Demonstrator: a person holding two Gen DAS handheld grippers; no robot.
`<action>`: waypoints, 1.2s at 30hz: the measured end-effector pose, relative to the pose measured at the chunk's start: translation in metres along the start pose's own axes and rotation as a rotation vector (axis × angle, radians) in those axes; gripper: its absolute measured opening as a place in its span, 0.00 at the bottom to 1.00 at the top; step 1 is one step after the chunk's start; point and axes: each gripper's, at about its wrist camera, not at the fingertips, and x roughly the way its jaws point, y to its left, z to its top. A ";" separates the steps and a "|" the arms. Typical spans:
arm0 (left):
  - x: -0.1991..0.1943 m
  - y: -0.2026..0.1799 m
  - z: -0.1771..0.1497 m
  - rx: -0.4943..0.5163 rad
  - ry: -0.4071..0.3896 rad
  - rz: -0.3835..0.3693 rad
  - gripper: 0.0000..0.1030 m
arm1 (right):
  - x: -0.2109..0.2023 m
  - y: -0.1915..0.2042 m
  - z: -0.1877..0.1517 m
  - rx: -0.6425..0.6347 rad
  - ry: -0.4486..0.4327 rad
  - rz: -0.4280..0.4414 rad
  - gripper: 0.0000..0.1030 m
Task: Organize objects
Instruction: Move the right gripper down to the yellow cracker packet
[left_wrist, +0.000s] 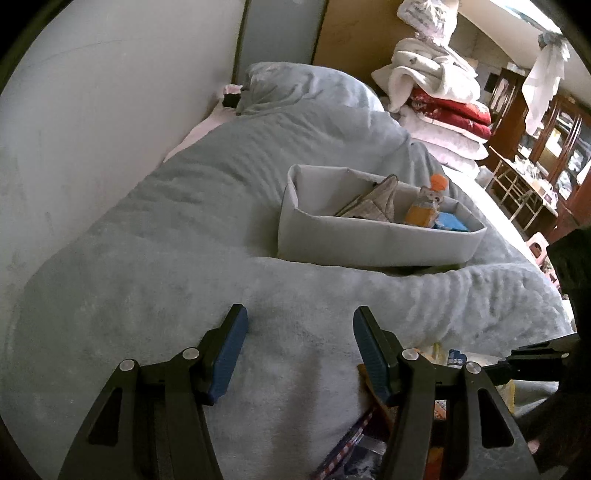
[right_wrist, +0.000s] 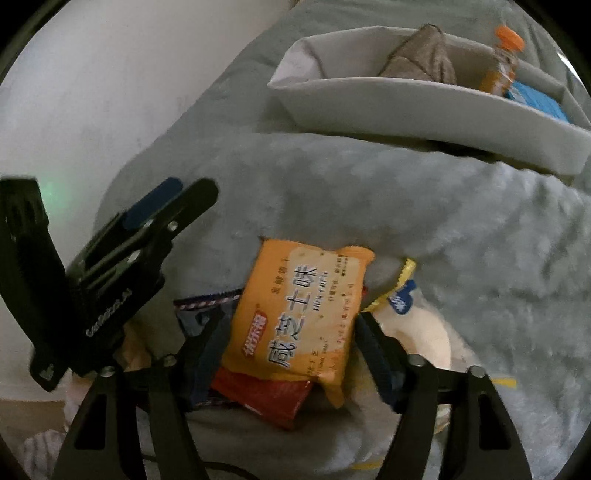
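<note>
Grey fleece blanket (left_wrist: 155, 258) all over the bed, white wall on one side, a stack of folded bedding (left_wrist: 439, 96) at the far end. Sitting on the blanket is the grey divided organizer (left_wrist: 369, 243), which already has a crumpled cloth (left_wrist: 373, 206), an orange-capped bottle (left_wrist: 428, 203) and something blue (left_wrist: 450, 223) in its sections.

So this looks like the pick-up step for the next snack. Nearer than the organizer there's a little pile of packets: an orange cracker packet (right_wrist: 299, 317) on top, a red packet (right_wrist: 266, 397) under it, a dark blue one (right_wrist: 203, 310) to the side and a pale pouch with a yellow edge (right_wrist: 410, 321) on the other side.

The right gripper (right_wrist: 288, 332) hangs over the pile with its jaws spread either side of the orange packet; the pads aren't pressing on it as far as I can see. The left gripper (left_wrist: 299, 343) is parted too, nothing between the fingers, just hovering over bare blanket beside the pile.

Next move, I reckon: drop the right one a touch, close on the orange packet only (not the red one beneath), then lift and carry it over to a free section of the organizer. Crinkly wrapper could slip, so grab across the middle.
</note>
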 end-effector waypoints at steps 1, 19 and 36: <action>0.000 0.000 0.000 -0.002 -0.002 -0.005 0.57 | 0.003 0.002 0.000 -0.010 0.006 -0.011 0.74; 0.004 0.004 -0.002 -0.006 -0.005 -0.012 0.57 | 0.005 -0.011 -0.002 0.009 0.015 0.043 0.76; 0.005 0.003 0.000 -0.006 -0.012 -0.018 0.57 | -0.038 -0.045 -0.024 0.138 -0.210 0.226 0.70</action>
